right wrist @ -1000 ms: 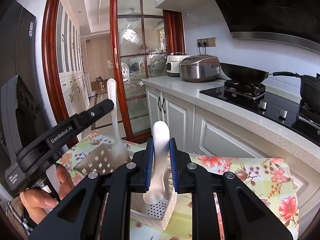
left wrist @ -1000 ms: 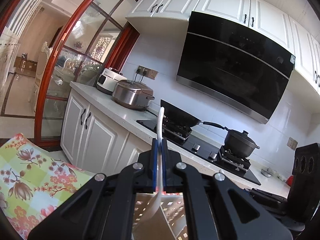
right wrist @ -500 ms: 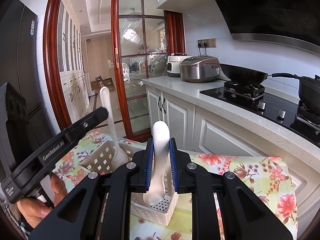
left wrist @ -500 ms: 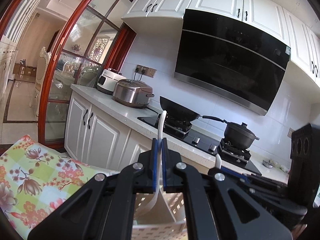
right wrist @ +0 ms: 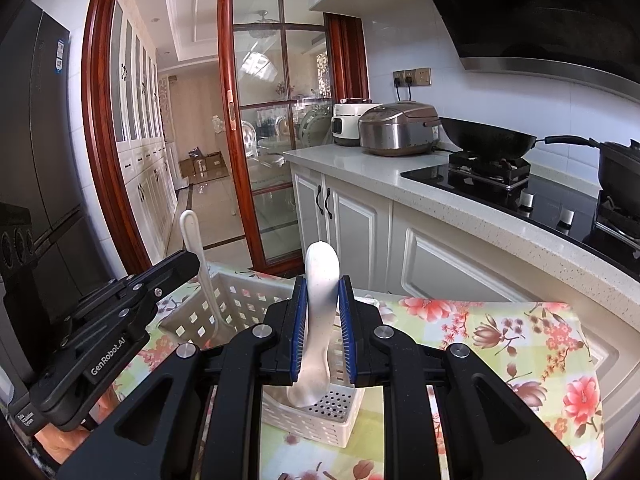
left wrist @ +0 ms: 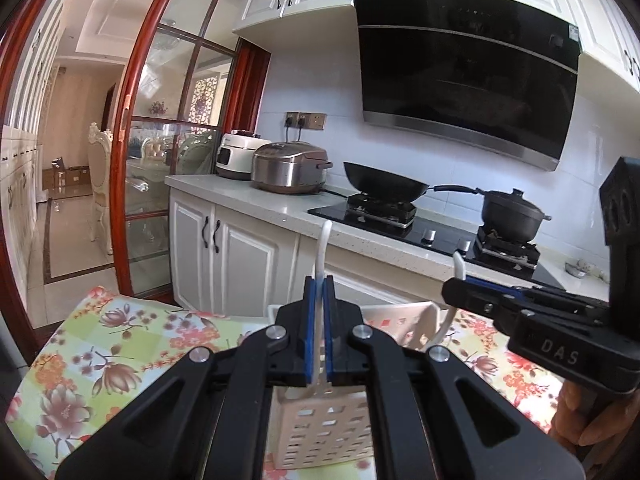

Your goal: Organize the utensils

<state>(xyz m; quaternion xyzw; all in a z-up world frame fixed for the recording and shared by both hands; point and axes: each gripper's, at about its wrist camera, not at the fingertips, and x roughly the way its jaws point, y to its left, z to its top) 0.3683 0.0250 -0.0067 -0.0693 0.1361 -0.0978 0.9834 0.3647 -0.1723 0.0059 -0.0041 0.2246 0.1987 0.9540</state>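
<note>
- The left gripper (left wrist: pixel 319 322) is clamped on the thin handle of a white spoon (left wrist: pixel 321 252); the blue pads (left wrist: pixel 308 328) press its two sides, with the handle showing edge-on.
- That spoon stands close to upright, long axis vertical, handle tip up and curving slightly, bowl end down inside the white slotted basket (left wrist: pixel 320 432) just below the jaws.
- The right gripper (right wrist: pixel 322 328) is closed on a second white spoon (right wrist: pixel 320 312), the broad face of the handle toward the camera, rounded tip up.
- Its long axis is also near vertical, leaning a little; the bowl end hangs low over the perforated floor of the basket's near compartment. Whether it touches the floor cannot be told.
- The basket sits on a table under a floral tablecloth (right wrist: pixel 520 344), toward the edge nearest the kitchen cabinets.
- In the right wrist view the left gripper's spoon stands in the basket's far, larger compartment.
- Beyond the table runs a white countertop (right wrist: pixel 360 168) with two rice cookers (right wrist: pixel 396 128) near its end.
- Farther along it, a black wok (left wrist: pixel 384 188) and a lidded black pot (left wrist: pixel 512 212) sit on the hob.
</note>
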